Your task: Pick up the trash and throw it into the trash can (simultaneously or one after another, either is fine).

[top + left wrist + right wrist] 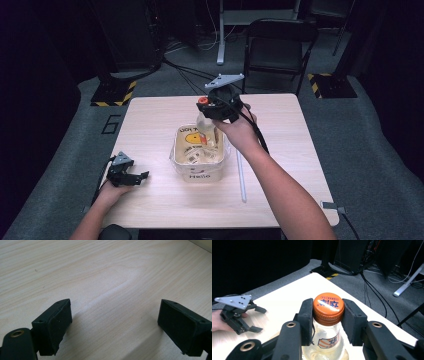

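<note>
On the pale wooden table my right gripper pinches the orange-capped bottle at its neck, upright just above the far rim of the white tub; my left gripper rests spread wide near the table's left edge

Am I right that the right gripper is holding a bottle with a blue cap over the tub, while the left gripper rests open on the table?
Not quite: the cap is orange, as the right gripper view shows. Otherwise yes: the right gripper clamps the bottle over the tub, and the left gripper rests open on the table.
</note>
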